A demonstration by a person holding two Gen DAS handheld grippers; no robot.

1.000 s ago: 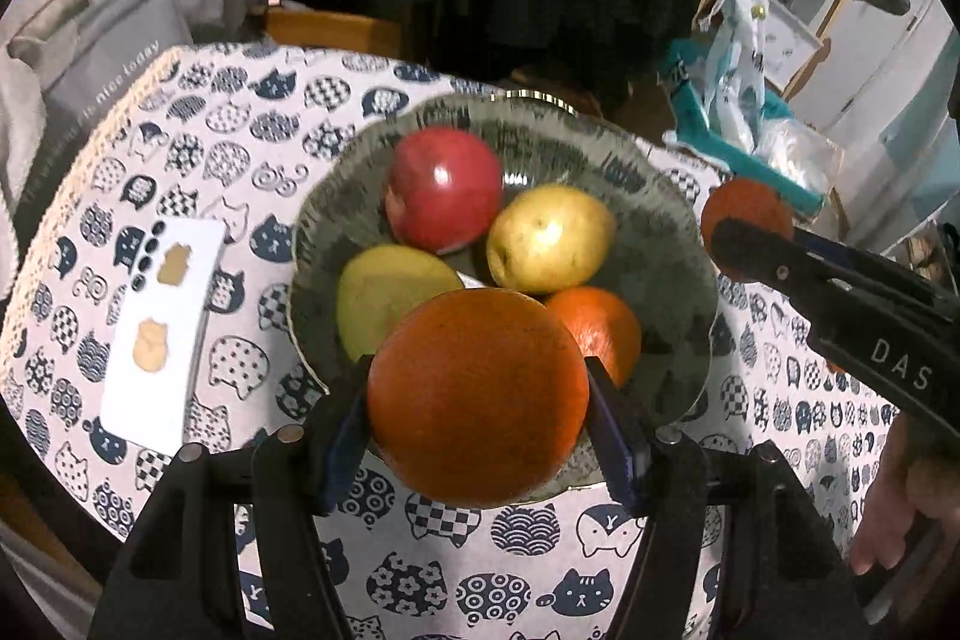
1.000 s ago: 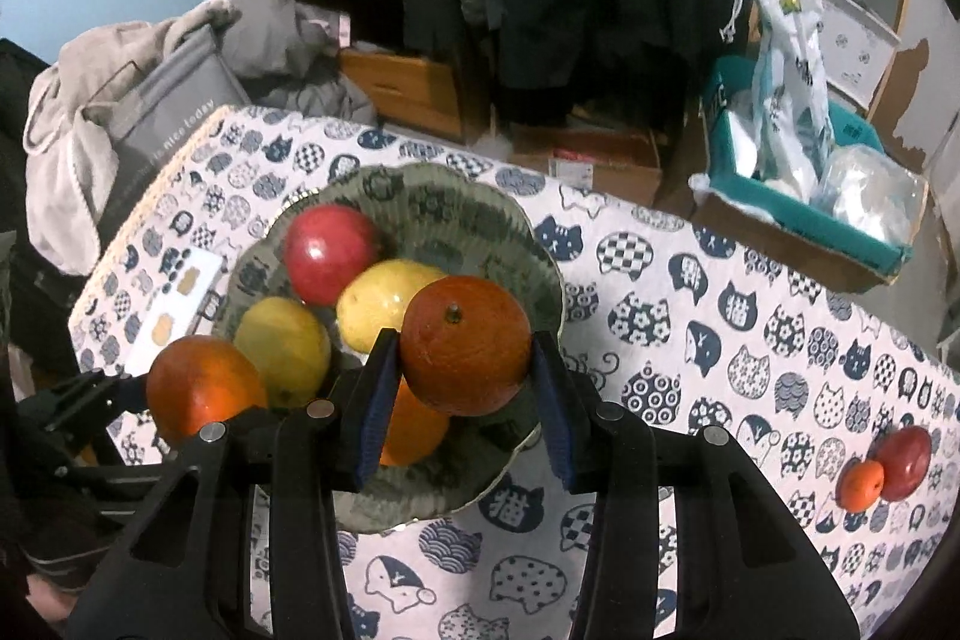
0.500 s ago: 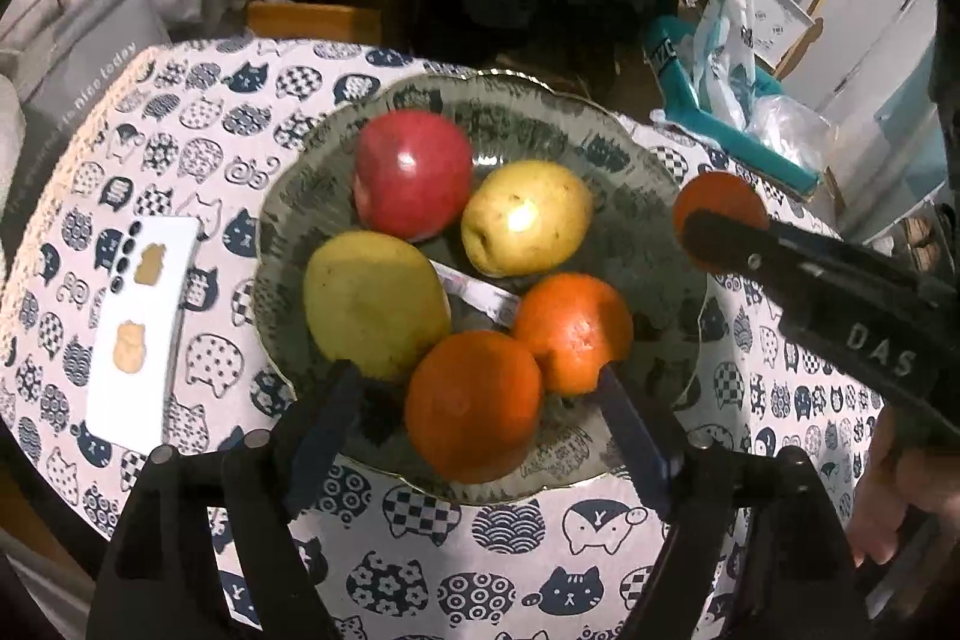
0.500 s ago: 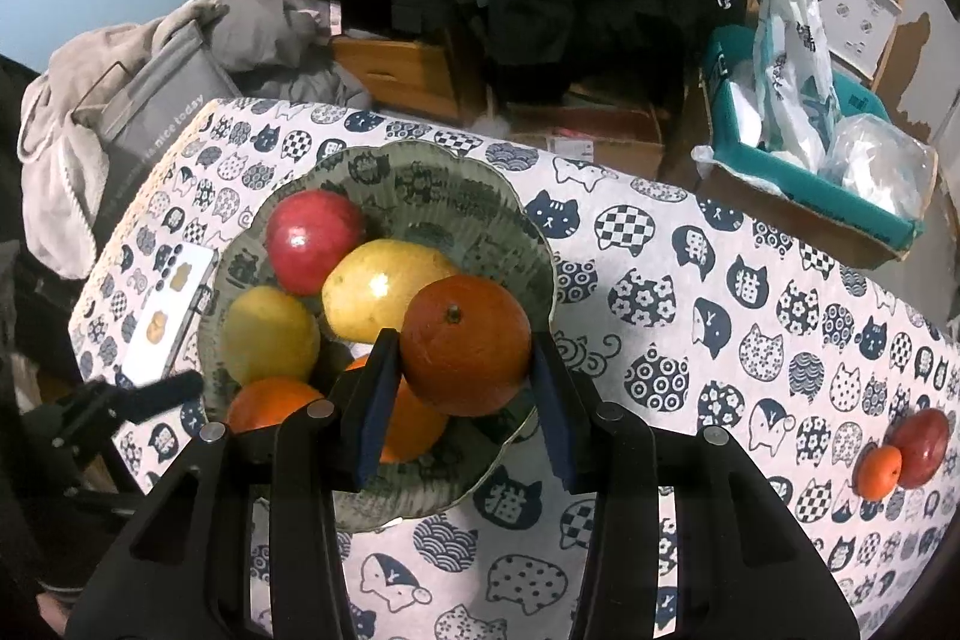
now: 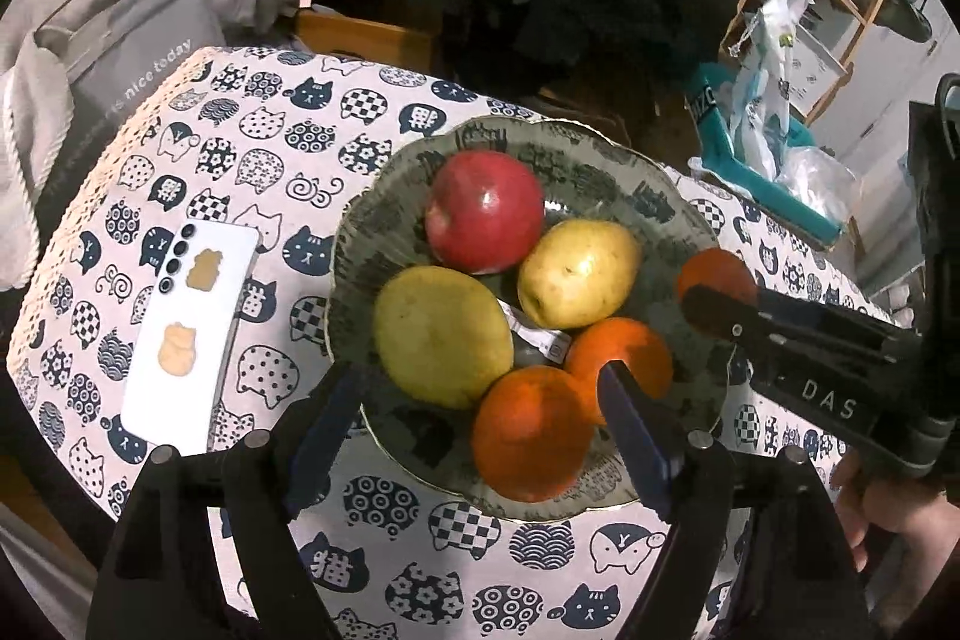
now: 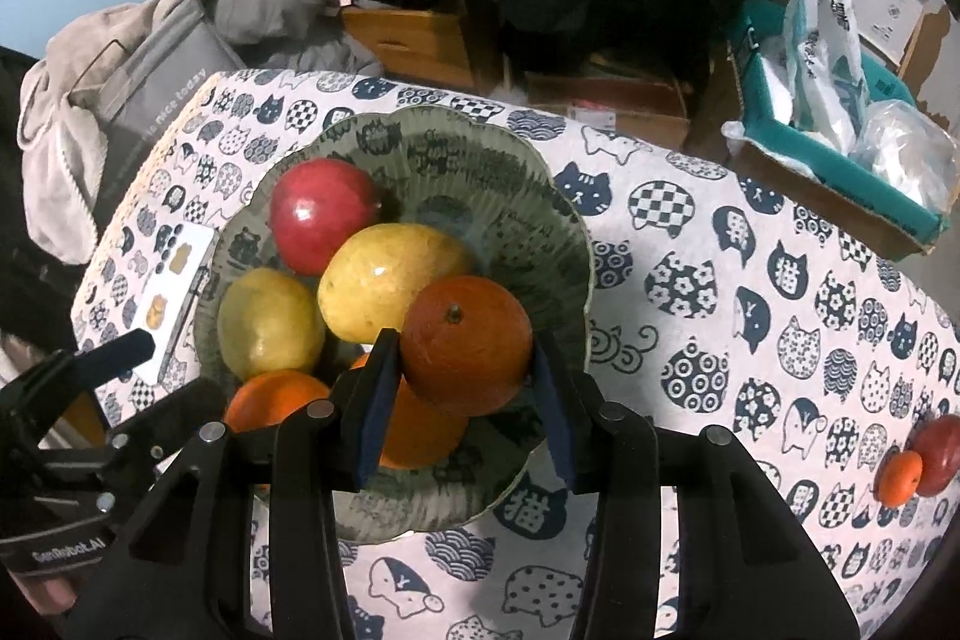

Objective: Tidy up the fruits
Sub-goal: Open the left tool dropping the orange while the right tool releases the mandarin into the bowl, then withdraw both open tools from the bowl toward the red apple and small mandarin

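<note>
Released since a second ago, the large orange [image 5: 531,439] now lies on the near rim of the green plate [image 5: 648,196], while the left gripper [image 5: 480,415] stands spread with nothing pinched; its fingers flank that fruit without touching it. The right gripper [image 6: 465,391] pinches a darker orange [image 6: 467,345] and has sunk slightly toward the plate's right side. Around the freed orange lie a second orange [image 5: 624,352], a green-yellow pear [image 5: 441,337], a yellow pear [image 5: 579,274] and, farthest, a red apple [image 5: 486,211]. Left of the plate a white phone [image 5: 189,334] lies flat on the cat-print tablecloth [image 5: 252,142]. Far right on the cloth, a small orange [image 6: 898,478] touches another red fruit [image 6: 937,454].
</note>
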